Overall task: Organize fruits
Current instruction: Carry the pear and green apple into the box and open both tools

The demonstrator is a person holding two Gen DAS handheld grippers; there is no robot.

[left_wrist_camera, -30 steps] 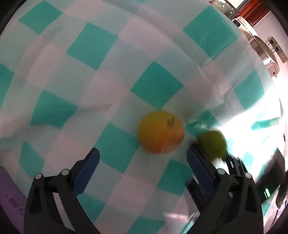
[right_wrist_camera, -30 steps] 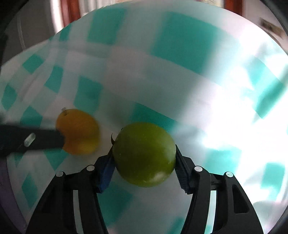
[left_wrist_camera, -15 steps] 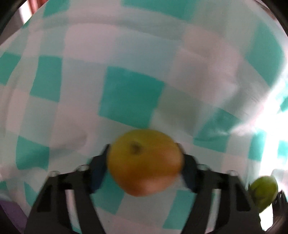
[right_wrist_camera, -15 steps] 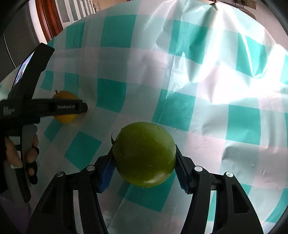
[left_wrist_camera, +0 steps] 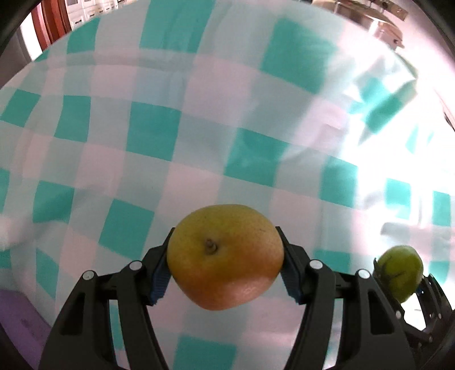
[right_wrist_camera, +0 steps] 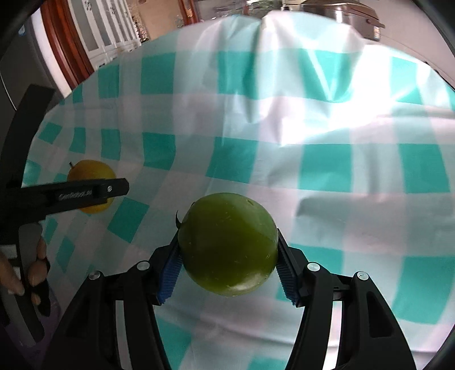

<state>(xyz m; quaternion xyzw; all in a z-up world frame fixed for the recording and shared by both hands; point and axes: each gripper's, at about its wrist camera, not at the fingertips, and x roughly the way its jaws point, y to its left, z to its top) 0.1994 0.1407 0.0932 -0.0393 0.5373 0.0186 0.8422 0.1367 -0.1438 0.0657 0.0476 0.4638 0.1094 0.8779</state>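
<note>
My left gripper (left_wrist_camera: 224, 270) is shut on a yellow-orange pear-like fruit (left_wrist_camera: 224, 256) and holds it above the teal-and-white checked tablecloth (left_wrist_camera: 153, 136). My right gripper (right_wrist_camera: 227, 264) is shut on a green round fruit (right_wrist_camera: 229, 244), also held above the cloth. In the left wrist view the green fruit (left_wrist_camera: 401, 273) shows at the far right in the right gripper. In the right wrist view the yellow fruit (right_wrist_camera: 91, 173) shows at the left, partly behind a finger of the left gripper (right_wrist_camera: 85, 195).
The checked cloth (right_wrist_camera: 312, 142) covers the whole table and is wrinkled toward the back. A metal pot (right_wrist_camera: 352, 17) stands behind the table's far edge. A wooden door frame (right_wrist_camera: 62, 48) and cabinets are at the far left. A purple object (left_wrist_camera: 20, 321) lies at bottom left.
My left gripper closed on the yellow fruit and lifted it off the cloth. My right gripper kept hold of the green fruit and rose and tilted up, showing more of the room.
</note>
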